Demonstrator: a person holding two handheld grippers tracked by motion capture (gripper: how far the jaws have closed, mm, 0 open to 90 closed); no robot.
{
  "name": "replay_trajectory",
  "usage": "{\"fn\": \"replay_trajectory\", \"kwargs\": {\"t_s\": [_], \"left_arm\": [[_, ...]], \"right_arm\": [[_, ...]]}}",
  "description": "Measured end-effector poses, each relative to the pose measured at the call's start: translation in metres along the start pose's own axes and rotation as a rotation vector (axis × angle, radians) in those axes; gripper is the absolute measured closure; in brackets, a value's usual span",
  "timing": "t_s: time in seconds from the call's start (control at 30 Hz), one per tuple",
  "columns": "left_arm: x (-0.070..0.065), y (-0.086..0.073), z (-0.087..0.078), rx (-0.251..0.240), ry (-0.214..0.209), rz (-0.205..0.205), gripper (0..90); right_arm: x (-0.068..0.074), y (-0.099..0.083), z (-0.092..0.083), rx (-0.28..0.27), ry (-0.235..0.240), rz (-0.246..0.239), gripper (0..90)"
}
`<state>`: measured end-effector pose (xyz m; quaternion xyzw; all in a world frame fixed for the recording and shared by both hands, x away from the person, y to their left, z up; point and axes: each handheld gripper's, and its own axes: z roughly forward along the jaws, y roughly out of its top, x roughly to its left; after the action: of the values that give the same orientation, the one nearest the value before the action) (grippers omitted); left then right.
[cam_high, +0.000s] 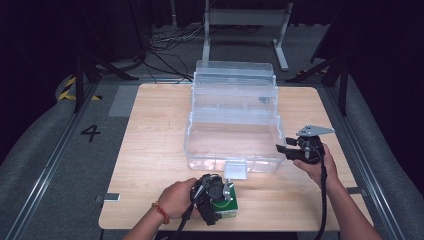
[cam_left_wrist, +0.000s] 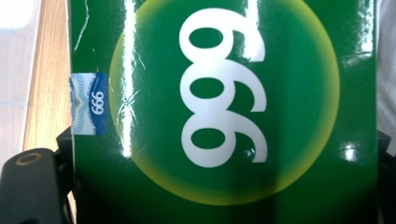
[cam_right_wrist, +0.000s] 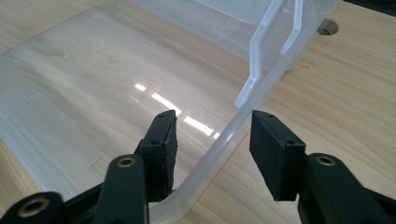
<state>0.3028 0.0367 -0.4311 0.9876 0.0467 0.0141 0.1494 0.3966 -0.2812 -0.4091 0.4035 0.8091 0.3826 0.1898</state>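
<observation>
A glossy green box (cam_high: 226, 206) printed with white digits (cam_left_wrist: 224, 88) sits at the table's near edge. My left gripper (cam_high: 216, 192) is shut on it from above, one black finger (cam_left_wrist: 30, 186) pressed against its side. A clear plastic storage box (cam_high: 230, 145) stands mid-table with its lid (cam_high: 234, 80) raised at the back. My right gripper (cam_high: 282, 149) is at its front right corner. In the right gripper view its jaws (cam_right_wrist: 212, 140) straddle the rim (cam_right_wrist: 205, 163), one inside the wall and one outside, with gaps on both sides, so it is open.
The wooden table (cam_high: 150, 150) has bare room left of the clear box. A clear latch flap (cam_high: 235, 170) hangs from the box's front wall, just above the green box. A small blue sticker (cam_left_wrist: 88, 105) is on the green box's edge. Dark floor and cables lie beyond the table.
</observation>
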Motion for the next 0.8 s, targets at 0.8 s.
{"fn": "replay_trajectory", "kwargs": {"t_s": [0.8], "left_arm": [[-0.006, -0.002, -0.002, 0.008, -0.006, 0.012, 14.8]], "right_arm": [[0.025, -0.007, -0.011, 0.013, -0.007, -0.040, 50.7]]}}
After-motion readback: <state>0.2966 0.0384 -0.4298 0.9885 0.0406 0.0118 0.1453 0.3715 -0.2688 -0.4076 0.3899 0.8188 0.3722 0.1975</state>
